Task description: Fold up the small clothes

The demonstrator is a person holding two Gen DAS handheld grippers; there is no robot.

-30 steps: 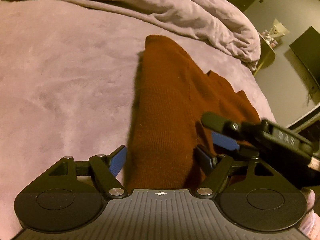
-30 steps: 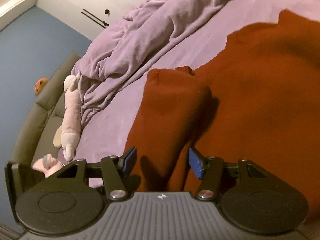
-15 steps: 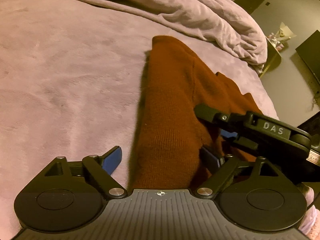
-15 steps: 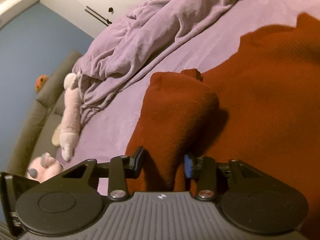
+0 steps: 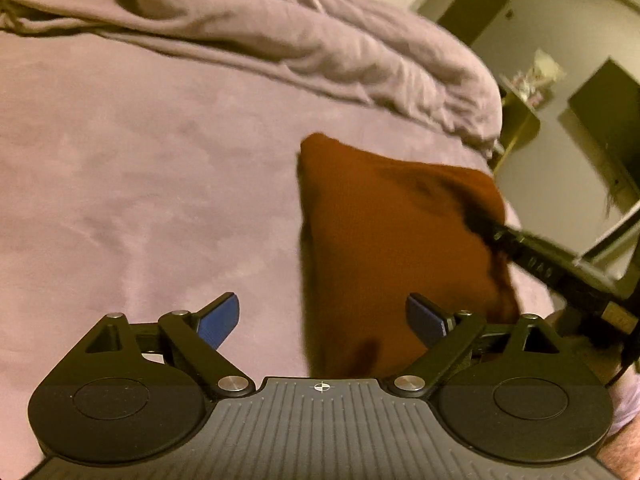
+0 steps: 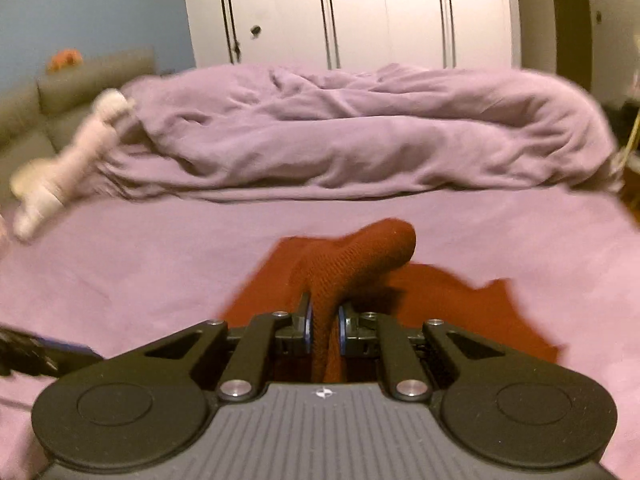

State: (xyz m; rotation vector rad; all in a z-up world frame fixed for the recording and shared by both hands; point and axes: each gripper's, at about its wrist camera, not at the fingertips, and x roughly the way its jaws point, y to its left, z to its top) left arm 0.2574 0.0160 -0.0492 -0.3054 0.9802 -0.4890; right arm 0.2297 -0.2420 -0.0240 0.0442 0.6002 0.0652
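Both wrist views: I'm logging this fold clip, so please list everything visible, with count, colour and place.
sweater: one, rust red, on the bed, a fold lifted
bed sheet: one, lilac, under the sweater
duvet: one, lilac, bunched at the far side
soft toy: one, pale pink, far left on the bed
sofa: one, grey-green, left of the bed
wardrobe: one, white, behind the bed
left gripper: black with blue pads, wide open, gripping nothing
right gripper: black, jaws closing on the sweater's raised fold
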